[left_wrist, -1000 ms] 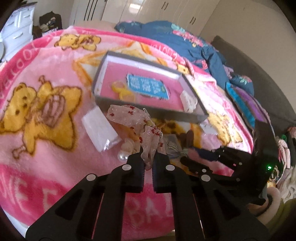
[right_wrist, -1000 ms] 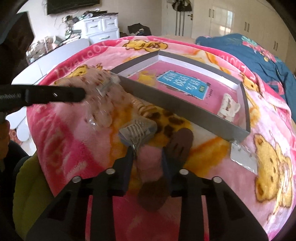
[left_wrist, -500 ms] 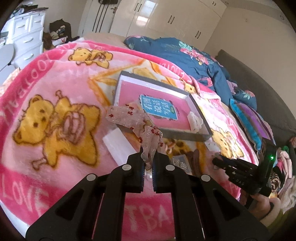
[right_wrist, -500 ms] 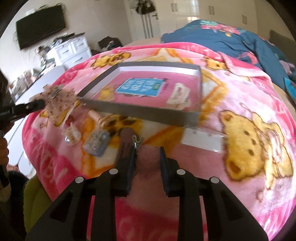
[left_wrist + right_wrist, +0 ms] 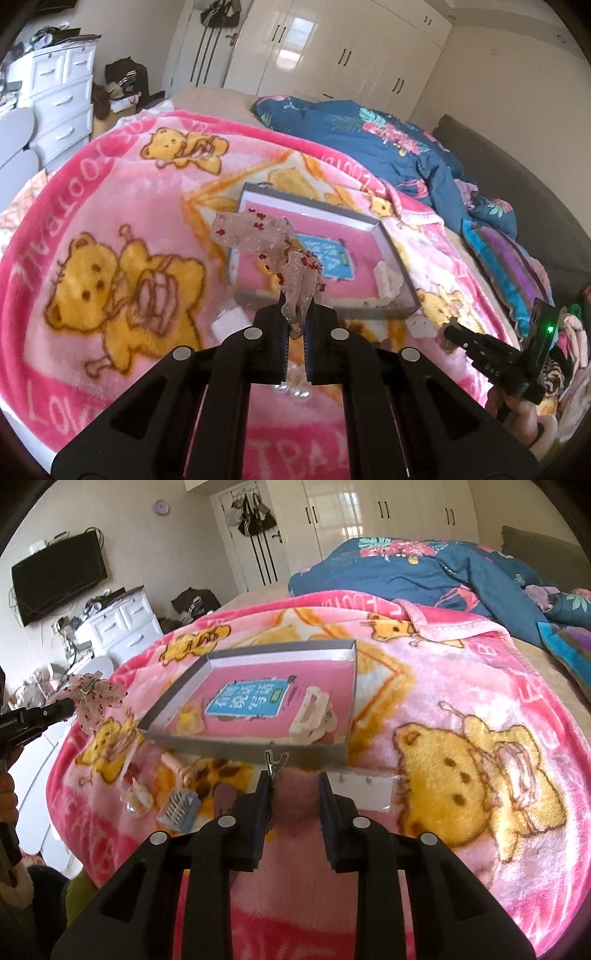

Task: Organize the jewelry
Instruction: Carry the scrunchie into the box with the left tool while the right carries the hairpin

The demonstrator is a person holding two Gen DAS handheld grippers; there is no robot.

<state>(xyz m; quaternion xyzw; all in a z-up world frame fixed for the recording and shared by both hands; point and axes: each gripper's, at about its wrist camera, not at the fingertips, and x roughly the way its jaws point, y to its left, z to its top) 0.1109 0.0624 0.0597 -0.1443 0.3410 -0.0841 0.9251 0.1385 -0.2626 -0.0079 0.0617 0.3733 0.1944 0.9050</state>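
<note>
My left gripper (image 5: 297,321) is shut on a sheer pink bow hair clip with red dots (image 5: 273,251), held in the air in front of the grey box (image 5: 397,258); the bow also shows in the right wrist view (image 5: 96,698). The box (image 5: 243,744) has a pink floor with a blue label, a cream clip (image 5: 312,714) and a yellow item (image 5: 189,716) inside. My right gripper (image 5: 293,782) hovers before the box's near wall, jaws a little apart, with a small metal clip (image 5: 274,762) sticking out at its left finger.
On the pink bear blanket (image 5: 480,716) lie a blue-grey comb clip (image 5: 179,810), a pearl piece (image 5: 136,801), a peach clip (image 5: 177,766) and a clear packet (image 5: 365,788). Pearls (image 5: 293,389) lie under my left fingers. A blue duvet (image 5: 369,133) lies behind.
Both grippers have lifted and drawn back from the blanket. The left carried the bow up, level with the box. The right rose with the metal clip, leaving the comb clip on the blanket.
</note>
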